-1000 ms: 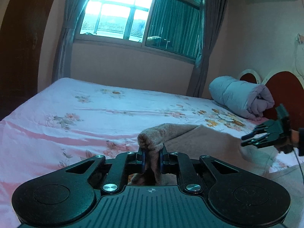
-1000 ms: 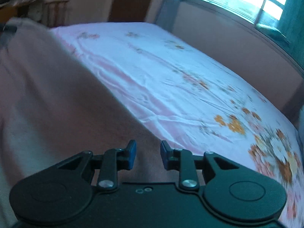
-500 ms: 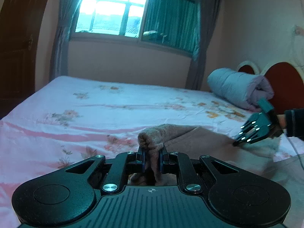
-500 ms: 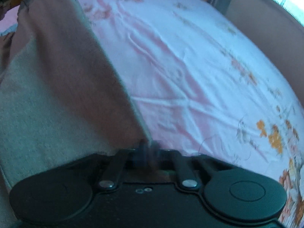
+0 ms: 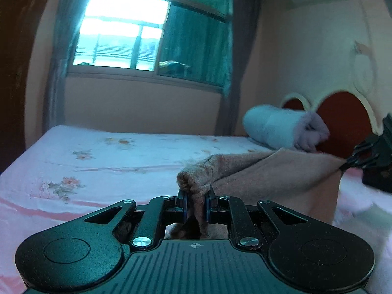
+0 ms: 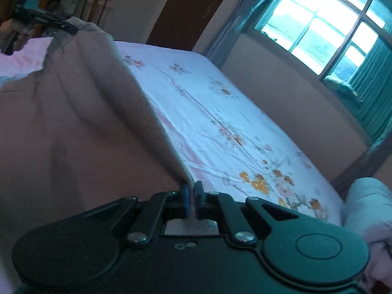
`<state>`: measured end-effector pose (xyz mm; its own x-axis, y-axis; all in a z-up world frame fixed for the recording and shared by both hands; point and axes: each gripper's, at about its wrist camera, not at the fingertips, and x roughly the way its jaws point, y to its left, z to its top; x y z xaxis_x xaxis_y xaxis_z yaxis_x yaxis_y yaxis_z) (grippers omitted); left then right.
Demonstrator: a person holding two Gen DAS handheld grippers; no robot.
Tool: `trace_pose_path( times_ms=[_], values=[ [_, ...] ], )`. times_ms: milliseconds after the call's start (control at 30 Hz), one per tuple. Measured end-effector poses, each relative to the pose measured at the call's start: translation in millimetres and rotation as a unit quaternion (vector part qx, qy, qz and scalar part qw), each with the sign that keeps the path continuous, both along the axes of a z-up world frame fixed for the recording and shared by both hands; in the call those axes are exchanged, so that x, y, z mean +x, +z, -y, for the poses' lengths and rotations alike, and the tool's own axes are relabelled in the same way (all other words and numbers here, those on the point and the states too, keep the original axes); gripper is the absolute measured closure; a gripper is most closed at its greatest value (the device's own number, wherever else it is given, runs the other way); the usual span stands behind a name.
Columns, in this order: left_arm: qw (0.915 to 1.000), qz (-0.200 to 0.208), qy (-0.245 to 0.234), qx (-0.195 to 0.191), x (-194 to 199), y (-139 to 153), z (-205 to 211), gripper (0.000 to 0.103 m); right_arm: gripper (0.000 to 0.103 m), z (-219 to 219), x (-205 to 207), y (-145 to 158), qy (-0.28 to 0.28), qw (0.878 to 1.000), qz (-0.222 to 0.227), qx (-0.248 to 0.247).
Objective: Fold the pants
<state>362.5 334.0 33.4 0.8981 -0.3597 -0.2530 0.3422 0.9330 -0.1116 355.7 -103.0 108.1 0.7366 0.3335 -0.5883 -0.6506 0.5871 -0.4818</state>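
Pink floral bedding covers the bed (image 6: 220,103), which fills most of both views and runs toward a window wall at about twelve o'clock in the left wrist view. Beside the headboard, near two o'clock there, lies a rolled pale quilt (image 5: 281,129).

Over the near side of the bed, the pants (image 6: 73,127), a fuzzy tan-pink fabric, hang as a wide sheet, lifted clear of the mattress along the top edge, with the lower part falling out of sight below the frames. That top edge is the long axis that matters: it stretches taut between the two grippers. In the right wrist view it climbs from the jaws at six o'clock up to ten o'clock, where the other tool pinches the far corner. In the left wrist view it runs from the jaws out toward three o'clock.

Clenched on a bunched wad of the cloth, the left gripper (image 5: 196,204) has fabric spilling over and behind its pads. Its partner, the right gripper (image 6: 192,197), is clamped on a thin single edge of the same fabric.

Each hand owns one end, so neither is nearer; judging by this, the fold would carry the edge forward, toward twelve o'clock, over the open sheet.
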Motion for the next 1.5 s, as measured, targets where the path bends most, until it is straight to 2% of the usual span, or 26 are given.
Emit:
trace_pose_path(
  times_ms=[100, 267, 400, 433, 467, 500, 533, 567, 600, 633, 667, 733, 800, 867, 900, 967, 1000, 1033, 1100, 1233, 1300, 1333, 1367, 1433, 1500],
  values=[
    [0.9994, -0.021, -0.02, 0.019, -23, -17, -4, 0.09, 0.103, -8, -55, -18, 0.002, 1.0, 0.005, -0.02],
    [0.9978, -0.051, -0.041, -0.006, -67, -50, -13, 0.09, 0.103, -21, -114, -71, -0.041, 0.999, -0.003, -0.008],
    [0.9967, -0.073, -0.035, 0.01, -94, -78, -10, 0.09, 0.103, -36, -154, -122, -0.069, 0.997, -0.002, -0.033],
    [0.9969, -0.069, -0.027, 0.025, -102, -83, -7, 0.088, 0.103, -40, -159, -134, -0.075, 0.996, -0.001, -0.04],
    [0.9972, -0.064, -0.017, 0.035, -109, -85, -4, 0.086, 0.097, -44, -163, -146, -0.077, 0.996, 0.008, -0.05],
    [0.9974, -0.064, -0.01, 0.033, -116, -87, -3, 0.085, 0.096, -47, -163, -156, -0.081, 0.995, 0.014, -0.063],
    [0.9973, -0.065, -0.004, 0.034, -123, -88, -3, 0.076, 0.094, -50, -162, -163, -0.088, 0.993, 0.013, -0.075],
    [0.9964, -0.07, 0.01, 0.046, -130, -88, -1, 0.051, 0.087, -50, -165, -162, -0.096, 0.993, 0.014, -0.07],
    [0.995, -0.075, 0.035, 0.055, -137, -86, -3, 0.033, 0.082, -48, -167, -156, -0.102, 0.993, 0.015, -0.057],
    [0.9934, -0.079, 0.062, 0.055, -147, -85, -6, 0.01, 0.074, -45, -174, -149, -0.108, 0.993, 0.016, -0.041],
    [0.9927, -0.082, 0.074, 0.05, -158, -85, -9, 0.008, 0.068, -39, -178, -139, -0.115, 0.993, 0.018, -0.022],
    [0.9904, -0.1, 0.093, 0.021, -177, -84, -19, 0.008, 0.067, -28, -181, -121, -0.129, 0.991, 0.017, 0.028],
    [0.982, -0.128, 0.136, -0.025, -194, -83, -30, 0.008, 0.067, -13, -185, -104, -0.152, 0.985, 0.009, 0.085],
    [0.9735, -0.14, 0.157, -0.09, -215, -82, -35, 0.011, 0.067, 1, -181, -92, -0.18, 0.973, -0.008, 0.146],
    [0.9671, -0.142, 0.167, -0.128, -224, -82, -36, 0.014, 0.067, 7, -182, -88, -0.193, 0.964, -0.021, 0.181],
    [0.9484, -0.16, 0.168, -0.216, -237, -90, -35, 0.034, 0.067, 23, -178, -87, -0.219, 0.942, -0.055, 0.249],
    [0.9373, -0.172, 0.173, -0.249, -239, -94, -31, 0.04, 0.067, 30, -176, -90, -0.232, 0.929, -0.074, 0.278],
    [0.9285, -0.183, 0.175, -0.271, -238, -98, -28, 0.049, 0.067, 36, -178, -93, -0.25, 0.912, -0.094, 0.311],
    [0.9107, -0.206, 0.172, -0.314, -230, -107, -19, 0.052, 0.067, 52, -176, -101, -0.283, 0.873, -0.135, 0.374],
    [0.8915, -0.236, 0.178, -0.344, -207, -119, -2, 0.056, 0.067, 72, -174, -128, -0.336, 0.782, -0.202, 0.485],
    [0.8781, -0.247, 0.191, -0.363, -197, -126, -2, 0.057, 0.067, 79, -178, -140, -0.35, 0.737, -0.227, 0.531],
    [0.8734, -0.253, 0.194, -0.368, -192, -128, 3, 0.062, 0.067, 83, -179, -147, -0.36, 0.713, -0.239, 0.552],
    [0.8699, -0.261, 0.2, -0.368, -189, -131, 3, 0.072, 0.068, 86, -178, -153, -0.366, 0.692, -0.25, 0.569],
    [0.8641, -0.277, 0.21, -0.364, -184, -135, 5, 0.076, 0.068, 92, -173, -167, -0.381, 0.654, -0.269, 0.596],
    [0.8681, -0.274, 0.208, -0.358, -185, -133, 7, 0.076, 0.068, 97, -166, -178, -0.392, 0.623, -0.287, 0.613]
  ],
)
